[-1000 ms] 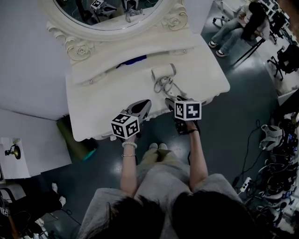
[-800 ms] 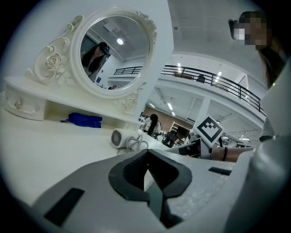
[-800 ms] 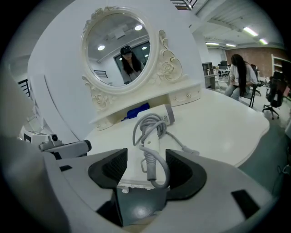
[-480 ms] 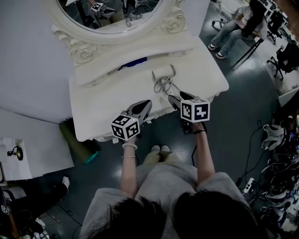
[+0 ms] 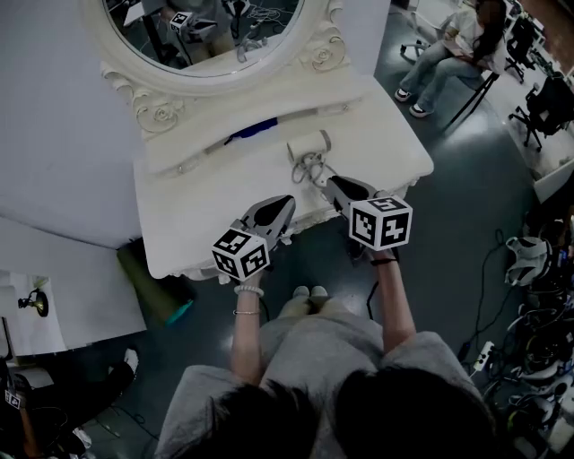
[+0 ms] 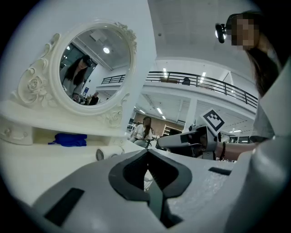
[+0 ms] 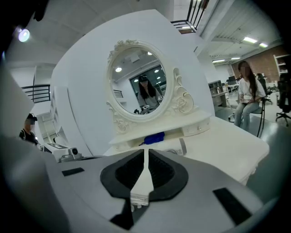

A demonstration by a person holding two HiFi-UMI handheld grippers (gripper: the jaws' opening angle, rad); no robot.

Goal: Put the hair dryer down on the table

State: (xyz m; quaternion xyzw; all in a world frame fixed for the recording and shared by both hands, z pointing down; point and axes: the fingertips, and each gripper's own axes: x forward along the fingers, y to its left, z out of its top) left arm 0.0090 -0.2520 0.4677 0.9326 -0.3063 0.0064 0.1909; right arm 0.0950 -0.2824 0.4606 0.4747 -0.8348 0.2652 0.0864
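Observation:
The white hair dryer lies on the white dressing table, its cord looped in front of it. My right gripper hovers just short of the cord; its jaws are closing, nearly together, with nothing between them. Left of it my left gripper is shut and empty over the table's front edge. The left gripper view shows the dryer past its own shut tips, grille end facing me. In the right gripper view the dryer lies just beyond the tips.
An oval mirror in an ornate frame stands at the table's back, above a shelf holding a blue object. A green bin sits on the floor by the table's left side. A person sits on a chair at the far right.
The right gripper's jaws went from wide open to nearly together, and its body drew back to the right, away from the dryer. The left gripper and the dryer stayed put.

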